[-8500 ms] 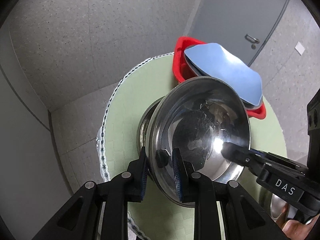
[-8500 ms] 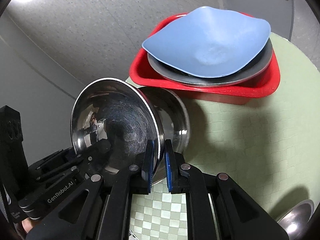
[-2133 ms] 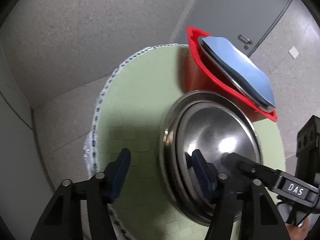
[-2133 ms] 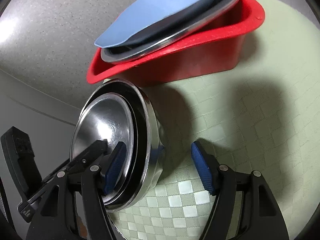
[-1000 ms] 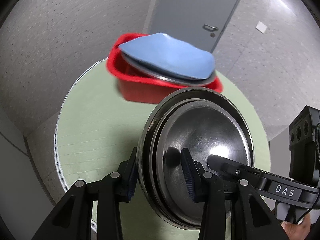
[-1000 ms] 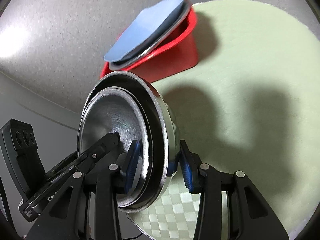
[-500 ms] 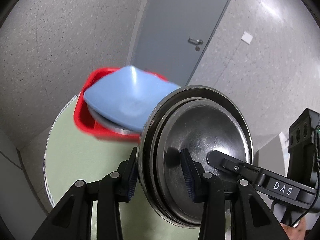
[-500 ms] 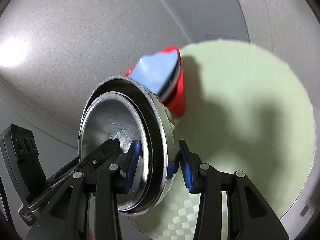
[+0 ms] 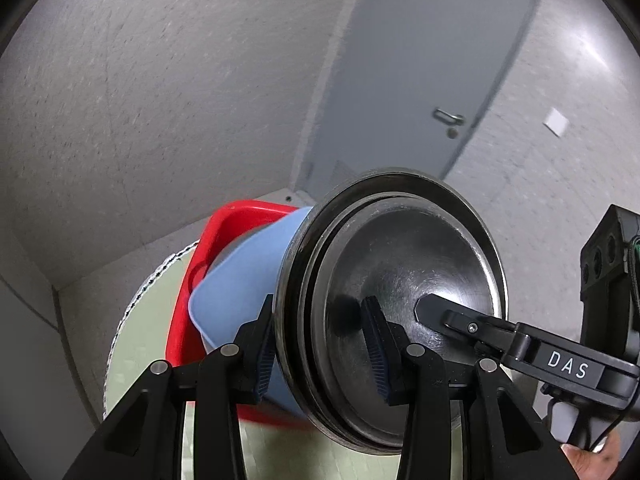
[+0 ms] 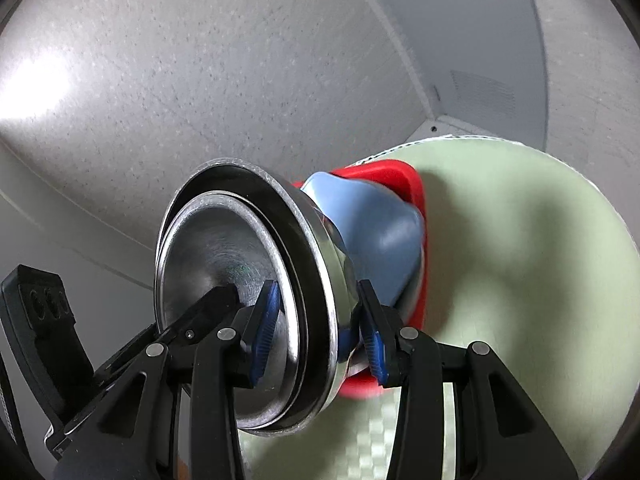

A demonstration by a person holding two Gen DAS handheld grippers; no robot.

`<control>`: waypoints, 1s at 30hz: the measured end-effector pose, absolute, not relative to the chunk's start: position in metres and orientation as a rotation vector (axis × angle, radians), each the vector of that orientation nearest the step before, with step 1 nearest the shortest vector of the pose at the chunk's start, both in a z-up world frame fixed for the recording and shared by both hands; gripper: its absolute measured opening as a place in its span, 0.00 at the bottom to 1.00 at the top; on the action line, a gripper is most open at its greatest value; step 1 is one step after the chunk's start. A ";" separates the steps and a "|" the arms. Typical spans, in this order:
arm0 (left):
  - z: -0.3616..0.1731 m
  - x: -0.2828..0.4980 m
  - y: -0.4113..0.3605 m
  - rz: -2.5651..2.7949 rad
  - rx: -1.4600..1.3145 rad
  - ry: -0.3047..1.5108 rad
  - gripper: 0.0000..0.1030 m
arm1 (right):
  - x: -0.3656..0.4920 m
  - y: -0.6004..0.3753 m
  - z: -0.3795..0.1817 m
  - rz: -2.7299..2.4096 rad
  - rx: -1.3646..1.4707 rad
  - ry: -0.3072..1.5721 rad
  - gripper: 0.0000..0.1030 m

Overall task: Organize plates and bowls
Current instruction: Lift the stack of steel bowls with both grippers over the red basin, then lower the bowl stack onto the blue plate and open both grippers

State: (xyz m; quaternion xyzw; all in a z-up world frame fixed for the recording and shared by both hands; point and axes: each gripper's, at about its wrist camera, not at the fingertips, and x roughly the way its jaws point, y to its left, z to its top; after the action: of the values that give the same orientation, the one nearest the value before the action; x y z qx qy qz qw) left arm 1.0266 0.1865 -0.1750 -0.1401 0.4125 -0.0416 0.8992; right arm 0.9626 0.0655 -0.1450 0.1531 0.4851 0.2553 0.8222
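Steel, brushed and scuffed, fills the middle of both my views: two nested steel bowls, round with rolled rims, the smaller seated in the larger, held on edge in the air above the desk. My left tool is partly closed across their stacked rim, one blue ribbed pad inside the inner bowl and the other against the outer wall. My right tool grips the opposite side of the rim the same way, its pads pressed to metal inside and out. The desk is round, covered in a pale green checked cloth with a white trimmed edge. At its far edge sits a red plastic bin with rounded corners, and in it lies a matte blue plate with a wavy, softly squared outline. The bowls overlap the bin in both views, hiding much of it. Only the left wrist view shows the grey door with its lever handle, the small white plate on the speckled wall, and a bit of my hand at the lower right. Only the right wrist view shows the broad bare stretch of the cloth on the near right side, under a soft shadow.
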 end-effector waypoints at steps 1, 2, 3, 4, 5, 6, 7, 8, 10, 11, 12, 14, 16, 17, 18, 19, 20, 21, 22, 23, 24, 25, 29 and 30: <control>-0.180 1.035 0.187 -0.076 -0.300 0.865 0.36 | 0.972 0.071 -0.149 0.548 0.310 1.045 0.39; -0.185 1.044 0.188 -0.065 -0.310 0.877 0.36 | 0.980 0.076 -0.154 0.552 0.300 1.059 0.39; -0.192 1.053 0.189 -0.053 -0.319 0.895 0.36 | 0.985 0.079 -0.156 0.554 0.288 1.070 0.39; -0.195 1.060 0.189 -0.048 -0.327 0.905 0.36 | 0.991 0.084 -0.160 0.557 0.269 1.081 0.39; -0.201 1.066 0.190 -0.038 -0.336 0.920 0.36 | 0.998 0.090 -0.165 0.559 0.255 1.096 0.39; -0.205 1.074 0.189 -0.029 -0.340 0.931 0.36 | 1.002 0.093 -0.168 0.561 0.246 1.107 0.39; -0.210 1.079 0.190 -0.022 -0.345 0.942 0.36 | 1.007 0.097 -0.173 0.564 0.234 1.121 0.39; -0.216 1.085 0.190 -0.016 -0.352 0.957 0.36 | 1.011 0.101 -0.179 0.567 0.220 1.134 0.39; -0.223 1.099 0.191 -0.008 -0.362 0.979 0.37 | 1.011 0.106 -0.189 0.567 0.206 1.154 0.39; -0.228 1.104 0.191 -0.004 -0.366 0.991 0.37 | 1.011 0.107 -0.193 0.565 0.199 1.162 0.39; -0.231 1.109 0.190 -0.004 -0.371 0.999 0.37 | 1.012 0.109 -0.197 0.563 0.187 1.167 0.39; -0.235 1.119 0.196 -0.006 -0.375 1.013 0.37 | 1.013 0.113 -0.202 0.552 0.158 1.169 0.39; -0.236 1.123 0.202 -0.007 -0.361 1.014 0.37 | 1.013 0.116 -0.205 0.542 0.129 1.168 0.39; -0.236 1.127 0.200 -0.008 -0.350 1.017 0.37 | 1.014 0.119 -0.205 0.534 0.105 1.161 0.39; -0.235 1.126 0.201 -0.010 -0.347 1.018 0.36 | 1.014 0.120 -0.204 0.524 0.091 1.160 0.40; -0.236 1.126 0.199 -0.008 -0.343 1.020 0.36 | 1.014 0.121 -0.203 0.510 0.080 1.159 0.41; -0.236 1.128 0.198 -0.011 -0.341 1.019 0.37 | 1.013 0.121 -0.203 0.501 0.071 1.157 0.41; -0.236 1.129 0.197 -0.014 -0.341 1.020 0.37 | 1.013 0.122 -0.202 0.498 0.068 1.157 0.42; -0.236 1.129 0.197 -0.011 -0.340 1.019 0.39 | 1.013 0.122 -0.201 0.495 0.071 1.153 0.46; -0.236 1.130 0.196 -0.009 -0.335 1.014 0.41 | 1.011 0.120 -0.199 0.493 0.077 1.148 0.49; -0.237 1.129 0.198 -0.013 -0.335 1.011 0.42 | 1.010 0.119 -0.197 0.491 0.079 1.143 0.49; -0.236 1.129 0.197 -0.017 -0.333 1.007 0.43 | 1.008 0.118 -0.193 0.492 0.081 1.133 0.49; -0.229 1.122 0.194 -0.022 -0.314 0.979 0.54 | 0.999 0.113 -0.181 0.482 0.080 1.095 0.51; -0.228 1.119 0.194 -0.022 -0.309 0.972 0.56 | 0.995 0.110 -0.177 0.477 0.082 1.083 0.51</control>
State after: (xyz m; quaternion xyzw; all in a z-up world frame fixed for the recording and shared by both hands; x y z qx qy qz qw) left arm 1.1187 0.1943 -0.2281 -0.1480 0.4654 -0.0107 0.8726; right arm 0.9955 0.1100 -0.1773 0.0388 0.5102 0.2248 0.8293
